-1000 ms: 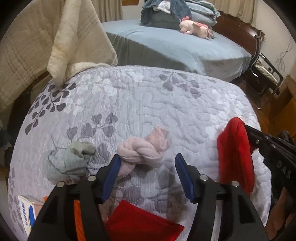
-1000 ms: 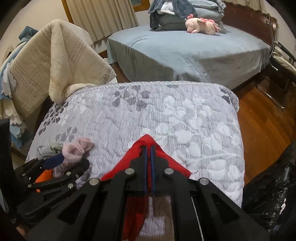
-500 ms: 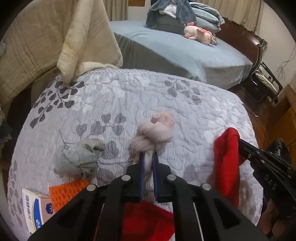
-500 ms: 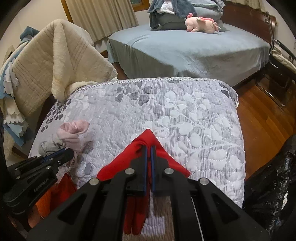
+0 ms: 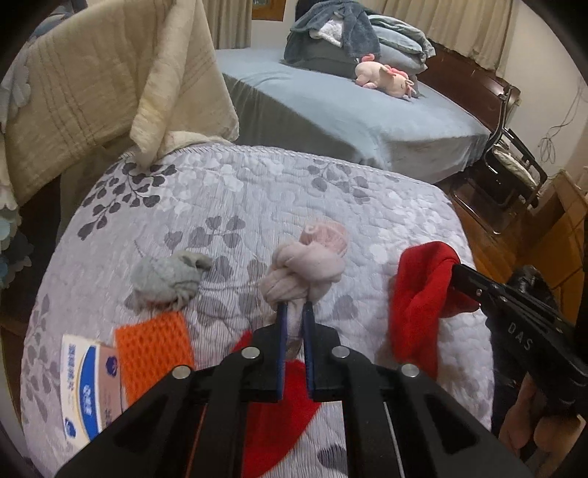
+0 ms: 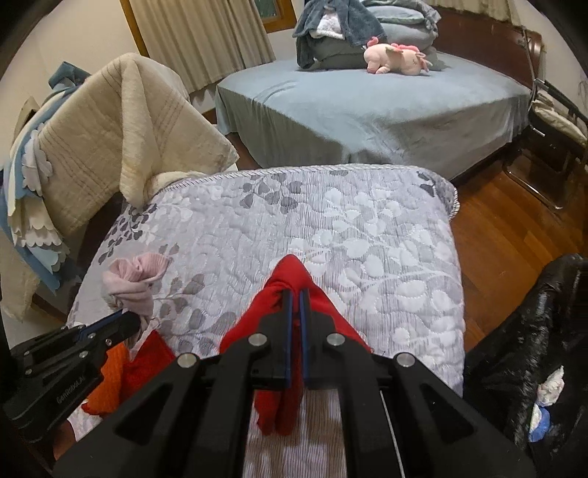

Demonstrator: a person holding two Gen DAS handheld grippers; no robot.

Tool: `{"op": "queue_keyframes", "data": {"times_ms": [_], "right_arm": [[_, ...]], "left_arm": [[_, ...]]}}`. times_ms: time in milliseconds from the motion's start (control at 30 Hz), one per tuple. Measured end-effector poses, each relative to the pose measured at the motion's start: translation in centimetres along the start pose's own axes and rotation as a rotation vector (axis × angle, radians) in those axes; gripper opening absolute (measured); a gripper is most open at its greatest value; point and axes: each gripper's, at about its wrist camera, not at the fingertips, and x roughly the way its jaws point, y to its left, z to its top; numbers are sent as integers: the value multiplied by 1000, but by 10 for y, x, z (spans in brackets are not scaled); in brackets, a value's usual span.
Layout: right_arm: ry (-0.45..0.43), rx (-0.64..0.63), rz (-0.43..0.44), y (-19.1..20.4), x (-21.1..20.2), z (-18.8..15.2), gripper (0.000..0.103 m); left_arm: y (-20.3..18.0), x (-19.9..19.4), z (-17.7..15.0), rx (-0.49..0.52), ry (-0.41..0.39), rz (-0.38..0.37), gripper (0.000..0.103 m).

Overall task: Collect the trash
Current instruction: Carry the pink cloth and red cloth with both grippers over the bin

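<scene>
Left gripper [image 5: 294, 312] clamped on the tail of the pink knotted cloth [image 5: 312, 264], blue pads tight on the fabric, knot sticking out past the tips, above the quilt [image 5: 257, 191]. Right gripper [image 6: 294, 298] clamped on the red cloth [image 6: 294, 272], cloth peaks over the tips and hangs down both sides below the jaws. From the left view the red cloth droops off the right gripper's tip at the right edge, clear of the quilt

Near edge of the quilt under the left gripper: another red piece [image 5: 283, 404], flat, partly hidden by the gripper body. Left of it an orange mesh piece [image 5: 152, 349], touching a white-and-blue box [image 5: 88, 386] at the quilt's left corner. Just past the orange piece, a grey balled cloth [image 5: 165, 279] lies on the quilt, left of the pink one and apart from it

Right of the quilt, near: black bag [image 6: 533, 349], open, with white and blue scraps [image 6: 547, 397] inside. Wood floor [image 6: 507, 235] between the bag and the far bed

Left of the quilt: beige blanket [image 6: 121, 139] draped over something, corner hanging onto the quilt's far left edge, blue-and-white scalloped fabric [image 6: 33, 184] behind it

Far: bed with blue sheet [image 6: 367, 114], pink plush [image 6: 400, 59] lying on it, pile of grey-blue bedding [image 6: 338, 33] behind the plush. Folding chair [image 6: 551, 117] at the right of the bed, curtains [image 6: 198, 36] on the back wall
</scene>
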Motion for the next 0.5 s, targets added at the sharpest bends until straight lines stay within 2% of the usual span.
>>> {"op": "queue_keyframes", "data": {"times_ms": [500], "right_arm": [[-112, -45, 14, 15, -113, -11, 3]], "left_arm": [[-14, -85, -24, -1, -50, -1, 8]]}}
